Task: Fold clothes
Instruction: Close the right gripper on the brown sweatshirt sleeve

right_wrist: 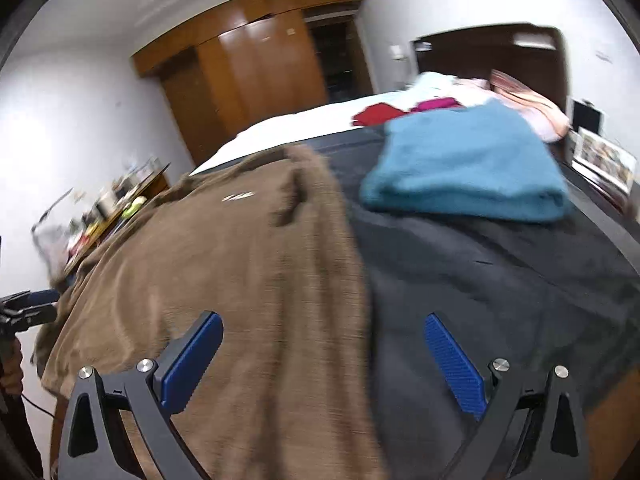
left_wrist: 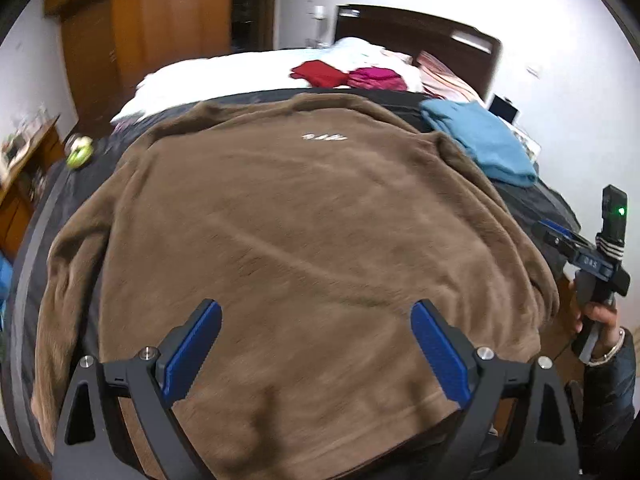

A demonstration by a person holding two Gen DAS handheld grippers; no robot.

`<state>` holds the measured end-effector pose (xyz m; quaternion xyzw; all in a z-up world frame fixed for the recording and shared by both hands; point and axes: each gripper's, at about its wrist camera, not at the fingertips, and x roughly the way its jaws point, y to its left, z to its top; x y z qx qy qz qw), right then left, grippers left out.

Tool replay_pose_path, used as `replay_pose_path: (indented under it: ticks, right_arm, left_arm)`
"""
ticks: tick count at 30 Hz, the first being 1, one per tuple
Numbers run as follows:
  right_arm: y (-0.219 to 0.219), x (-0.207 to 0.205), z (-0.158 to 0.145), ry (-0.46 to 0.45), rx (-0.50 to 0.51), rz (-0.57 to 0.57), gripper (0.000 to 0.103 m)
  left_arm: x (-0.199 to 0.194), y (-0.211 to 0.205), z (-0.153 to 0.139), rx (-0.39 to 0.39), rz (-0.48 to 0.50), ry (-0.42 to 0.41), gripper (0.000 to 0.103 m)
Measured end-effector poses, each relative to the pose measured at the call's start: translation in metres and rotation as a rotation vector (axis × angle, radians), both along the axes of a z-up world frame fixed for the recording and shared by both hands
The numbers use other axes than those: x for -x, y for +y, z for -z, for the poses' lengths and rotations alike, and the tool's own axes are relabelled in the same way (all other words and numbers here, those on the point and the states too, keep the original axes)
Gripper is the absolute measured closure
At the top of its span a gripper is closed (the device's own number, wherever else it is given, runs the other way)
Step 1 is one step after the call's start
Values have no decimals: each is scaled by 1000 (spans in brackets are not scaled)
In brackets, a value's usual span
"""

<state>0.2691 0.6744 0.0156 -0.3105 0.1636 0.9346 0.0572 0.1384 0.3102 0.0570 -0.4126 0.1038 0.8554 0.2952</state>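
- A brown fleece sweatshirt (left_wrist: pixel 304 232) lay spread flat, front up, on the dark blanket (right_wrist: pixel 500 280) at the near end of the bed, its hem toward the person; judging by that, no fold had yet been made in it.
- A blue garment (right_wrist: pixel 464 172) sat already folded on the blanket just beside the sweatshirt's right shoulder, and a red one (left_wrist: pixel 318 73) and a magenta one (left_wrist: pixel 376 79) lay farther back on the white sheet (their folding looked done, though they were too small to be sure).
- What seemed left: the sweatshirt's sleeves, both draped at the sides, then the body.
- The left gripper (left_wrist: pixel 316 344) hovered over the hem, its blue pads spread wide with nothing between them.
- The right gripper (right_wrist: pixel 324 356) hung above the sweatshirt's right edge, straddling fleece and blanket, fingers likewise wide apart and empty.
- In the left view the person's hand (left_wrist: pixel 596 316) gripped the right tool's handle off the bed's corner.
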Motion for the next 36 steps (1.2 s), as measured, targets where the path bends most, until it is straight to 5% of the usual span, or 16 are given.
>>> replay_pose_path:
  ticks: [5, 14, 19, 23, 29, 36]
  right_arm:
    - [26, -10, 8, 4, 45, 15, 2]
    - [13, 34, 17, -70, 1, -76, 27]
    - [13, 63, 17, -125, 7, -122, 39]
    - [13, 81, 24, -154, 45, -145, 63]
    - [3, 93, 27, -203, 26, -143, 74]
    - [4, 96, 11, -264, -164, 14, 91]
  left_arm:
    - [0, 42, -22, 2, 91, 8, 6]
    - [49, 99, -18, 41, 144, -50, 6]
    - [87, 97, 11, 46, 106, -123, 6]
    - [109, 88, 30, 43, 69, -153, 6]
    - [130, 68, 55, 60, -4, -179, 6]
    - [149, 44, 75, 15, -102, -250, 6]
